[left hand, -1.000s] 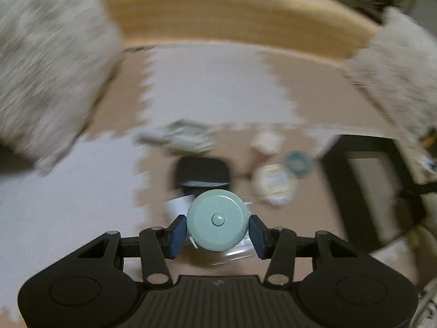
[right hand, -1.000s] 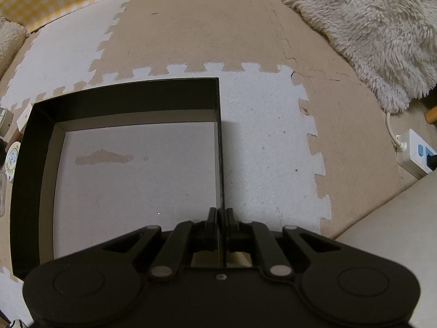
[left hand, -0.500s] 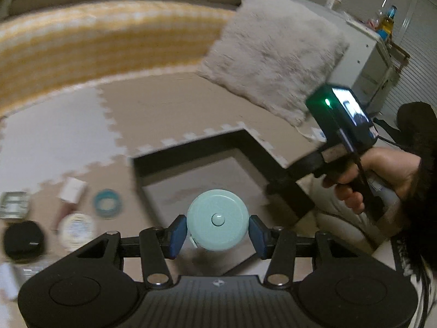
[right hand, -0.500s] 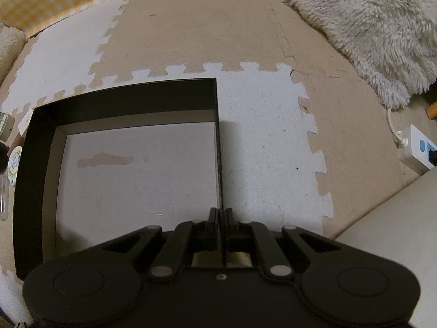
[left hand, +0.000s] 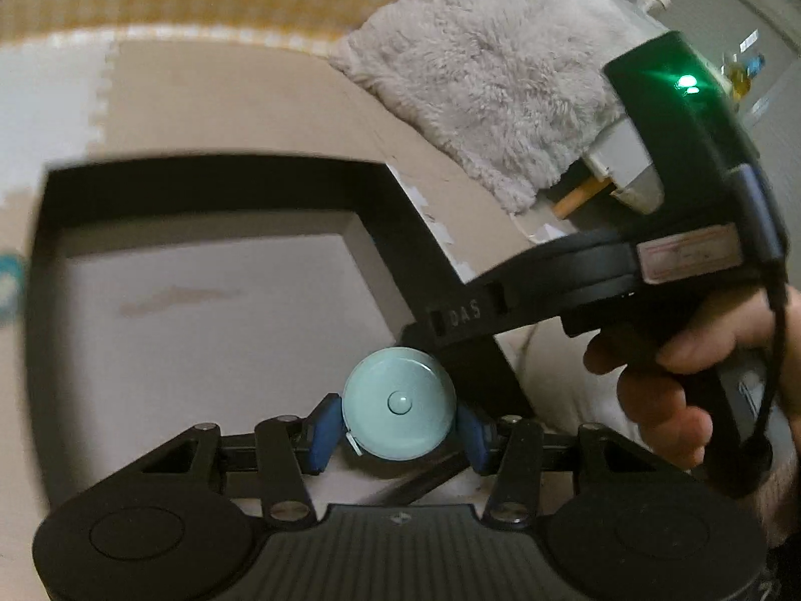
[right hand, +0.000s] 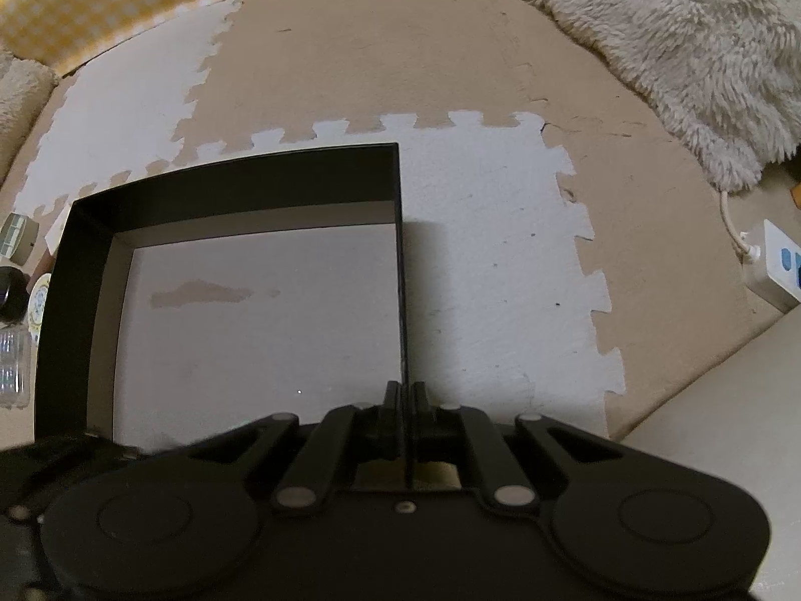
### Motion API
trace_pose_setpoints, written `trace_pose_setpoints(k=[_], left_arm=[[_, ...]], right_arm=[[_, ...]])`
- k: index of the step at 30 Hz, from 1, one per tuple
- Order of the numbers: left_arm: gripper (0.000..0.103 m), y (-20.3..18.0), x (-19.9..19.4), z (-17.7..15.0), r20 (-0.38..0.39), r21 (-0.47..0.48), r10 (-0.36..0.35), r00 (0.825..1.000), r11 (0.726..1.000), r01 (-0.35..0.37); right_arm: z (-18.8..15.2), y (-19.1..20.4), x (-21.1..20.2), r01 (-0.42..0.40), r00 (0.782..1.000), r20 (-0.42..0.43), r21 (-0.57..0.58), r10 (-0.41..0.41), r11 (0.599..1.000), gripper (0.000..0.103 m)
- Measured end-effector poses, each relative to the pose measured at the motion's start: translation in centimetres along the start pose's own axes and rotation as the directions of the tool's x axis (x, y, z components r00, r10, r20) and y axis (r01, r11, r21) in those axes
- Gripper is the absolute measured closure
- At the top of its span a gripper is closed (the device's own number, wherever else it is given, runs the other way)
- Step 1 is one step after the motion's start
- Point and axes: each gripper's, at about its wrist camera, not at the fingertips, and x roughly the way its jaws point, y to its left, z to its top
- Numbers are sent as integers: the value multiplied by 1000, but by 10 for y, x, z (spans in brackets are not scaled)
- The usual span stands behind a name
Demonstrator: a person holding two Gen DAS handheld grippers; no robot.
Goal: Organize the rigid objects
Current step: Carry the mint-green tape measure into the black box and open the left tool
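A shallow black box (right hand: 235, 185) sits on the foam floor mat (right hand: 350, 50), its pale cardboard bottom bare apart from a brownish scuff; nothing lies inside it in either view. The right gripper (right hand: 403, 400) has its fingers pinched together on the box's right wall, which runs up as a thin dark edge between them. In the left wrist view a hand (left hand: 701, 375) shows gripping that tool's handle. The left gripper (left hand: 398, 423) carries a round mint-green tape measure (left hand: 399, 403) between its blue pads (left hand: 323, 430) above the box's near right part, close to the wall the other tool pinches. Its jaws have just been opening a little with the tape measure still between them, and the pads appear to touch its sides, though a slight gap at the right pad cannot be ruled out. Left of the box, outside it on the mat, lie a small round tin (right hand: 40, 300), a black jar lid (right hand: 12, 290), a clear plastic case (right hand: 12, 365) and a small packet (right hand: 17, 235). A shaggy grey cushion (right hand: 701, 50) lies beyond the box to the right, and a white power strip (right hand: 778, 265) rests near it.
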Motion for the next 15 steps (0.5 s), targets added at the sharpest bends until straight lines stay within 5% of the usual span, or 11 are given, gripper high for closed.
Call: trace_pose_setpoints(k=[2,15], left_arm=[[31,4,4,-3,10,-51,-23,1000,998,23],[14,-8,-10,4,-17,23,19,1000,1000,-19]], right_arm=[[0,1,1,0,1000,-1,-2,0,1000,99],[0,-2,2,-11,1000,-2,3,11,1000,100]])
